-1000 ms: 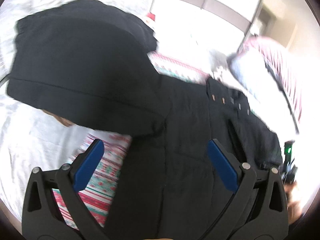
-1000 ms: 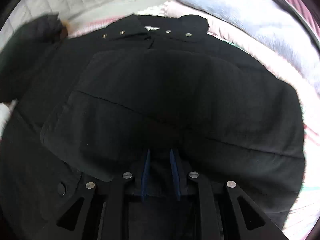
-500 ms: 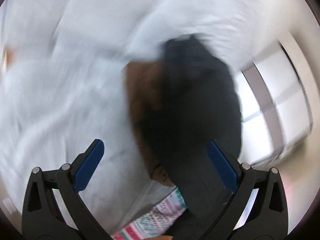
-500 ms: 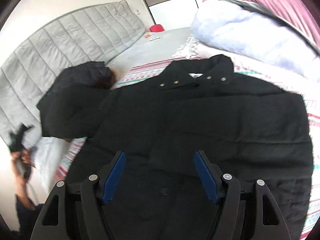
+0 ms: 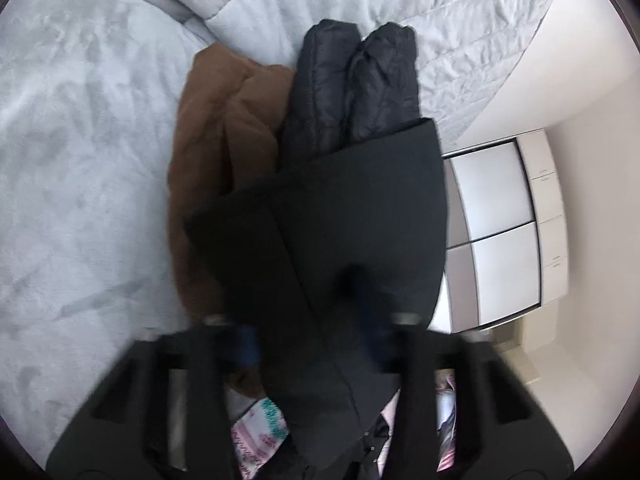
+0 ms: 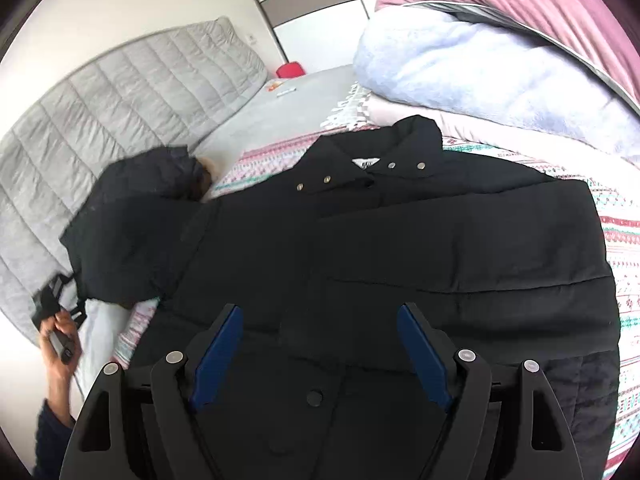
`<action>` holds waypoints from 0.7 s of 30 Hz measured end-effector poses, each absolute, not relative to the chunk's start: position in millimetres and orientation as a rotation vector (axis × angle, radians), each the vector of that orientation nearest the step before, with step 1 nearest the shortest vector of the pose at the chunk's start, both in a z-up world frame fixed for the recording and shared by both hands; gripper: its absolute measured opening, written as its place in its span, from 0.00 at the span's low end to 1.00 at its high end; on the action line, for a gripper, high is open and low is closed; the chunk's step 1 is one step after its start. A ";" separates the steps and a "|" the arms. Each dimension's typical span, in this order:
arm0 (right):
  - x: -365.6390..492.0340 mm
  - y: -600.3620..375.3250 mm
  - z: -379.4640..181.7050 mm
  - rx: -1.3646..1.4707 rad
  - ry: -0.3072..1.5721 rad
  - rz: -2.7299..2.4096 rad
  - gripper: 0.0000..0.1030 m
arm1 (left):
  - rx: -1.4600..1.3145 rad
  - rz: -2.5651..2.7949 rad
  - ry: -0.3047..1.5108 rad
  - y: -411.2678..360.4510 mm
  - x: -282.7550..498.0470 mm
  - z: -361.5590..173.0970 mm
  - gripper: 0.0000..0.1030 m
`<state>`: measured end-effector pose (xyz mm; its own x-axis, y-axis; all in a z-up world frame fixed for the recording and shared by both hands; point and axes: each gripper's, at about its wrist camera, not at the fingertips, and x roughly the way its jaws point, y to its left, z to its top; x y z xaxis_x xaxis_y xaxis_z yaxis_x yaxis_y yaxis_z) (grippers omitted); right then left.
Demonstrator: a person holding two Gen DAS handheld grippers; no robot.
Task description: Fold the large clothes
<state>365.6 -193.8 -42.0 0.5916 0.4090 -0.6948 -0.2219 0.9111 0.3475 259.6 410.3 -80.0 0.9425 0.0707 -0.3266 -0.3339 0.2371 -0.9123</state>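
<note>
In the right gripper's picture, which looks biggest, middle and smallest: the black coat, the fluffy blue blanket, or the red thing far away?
1. Black coat
2. Blue blanket
3. Red thing; it is far off, so its true size is unsure.

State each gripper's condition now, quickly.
Left gripper: just closing, gripping the black padded jacket's sleeve.
Right gripper: just opening, nothing between the jaws.

Grey quilted headboard (image 6: 132, 92) against a pale wall (image 6: 132, 4), white wardrobe doors (image 5: 500, 236) beyond

Left gripper (image 5: 312, 340) fingers (image 5: 246, 344) closing on black coat sleeve (image 5: 340, 220)
</note>
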 end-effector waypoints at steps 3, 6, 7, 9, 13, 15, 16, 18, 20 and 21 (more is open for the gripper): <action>365.2 -207.6 -37.7 0.267 0.838 0.357 0.78 | -1.247 0.288 0.164 404.3 244.8 -54.5 0.14; 369.4 -231.9 -36.9 0.336 0.825 0.325 0.78 | -1.134 0.303 0.109 387.2 232.2 -24.5 0.13; 371.1 -239.0 -38.0 0.361 0.828 0.314 0.78 | -1.082 0.317 0.096 376.9 227.7 -13.4 0.13; 376.0 -260.2 -43.8 0.439 0.839 0.284 0.78 | -0.987 0.349 0.075 360.0 226.5 6.9 0.13; 382.8 -291.5 -56.7 0.571 0.885 0.247 0.78 | -0.760 0.354 0.033 302.3 229.4 53.9 0.13; 385.3 -297.7 -59.4 0.594 0.892 0.256 0.78 | -0.641 0.305 0.026 268.8 238.0 77.1 0.13; 387.2 -299.0 -60.7 0.594 0.898 0.259 0.78 | -0.598 0.258 0.027 249.4 243.3 86.5 0.13; 390.4 -300.1 -63.3 0.594 0.910 0.259 0.78 | -0.535 0.152 0.055 209.9 259.1 99.2 0.13; 392.6 -302.2 -65.5 0.611 0.913 0.266 0.78 | -0.489 0.071 0.082 175.9 272.7 102.7 0.13; 393.0 -303.2 -66.2 0.619 0.913 0.269 0.78 | -0.463 0.028 0.101 156.1 281.0 101.4 0.13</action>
